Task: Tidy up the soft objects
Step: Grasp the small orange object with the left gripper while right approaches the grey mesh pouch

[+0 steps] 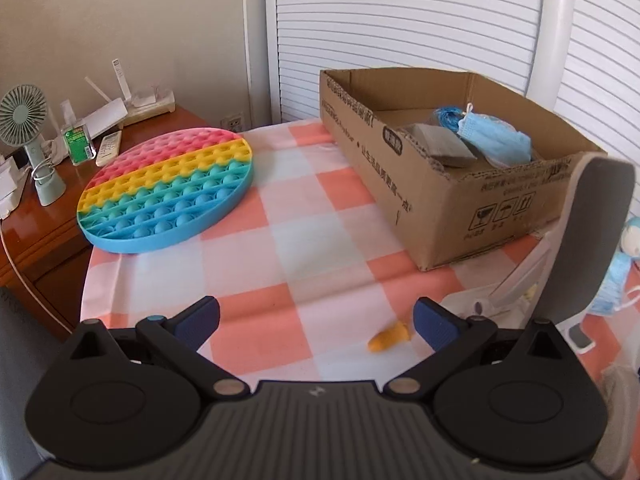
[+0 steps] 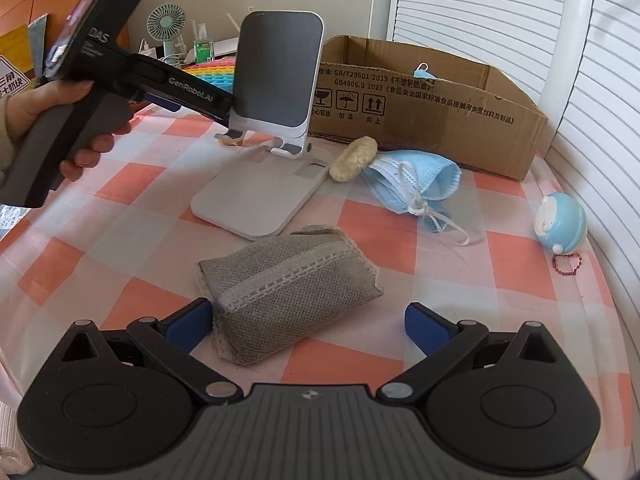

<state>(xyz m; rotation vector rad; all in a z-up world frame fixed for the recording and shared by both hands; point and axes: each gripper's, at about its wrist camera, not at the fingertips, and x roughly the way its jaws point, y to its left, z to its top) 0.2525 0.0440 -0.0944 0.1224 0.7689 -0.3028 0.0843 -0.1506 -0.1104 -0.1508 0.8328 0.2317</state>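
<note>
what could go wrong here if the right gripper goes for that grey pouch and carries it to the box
Three risks, judging from the layout:
1. The right gripper is open with the grey pouch off-centre, against its left finger; closing now may pinch only an edge, and the pouch could sag or slip.
2. The phone stand sits between pouch and cardboard box; a low carry may knock it.
3. The left gripper hovers near the stand, so the grippers may collide.

Grey woven fabric pouch (image 2: 290, 290): on the checked tablecloth (image 2: 132, 184), before the white phone stand (image 2: 260, 196). Crumpled blue face mask (image 2: 412, 184): right of the stand, touching a cream fleece pad (image 2: 352, 159) (mask's left end). Open cardboard box (image 2: 424, 120): behind both.
</note>
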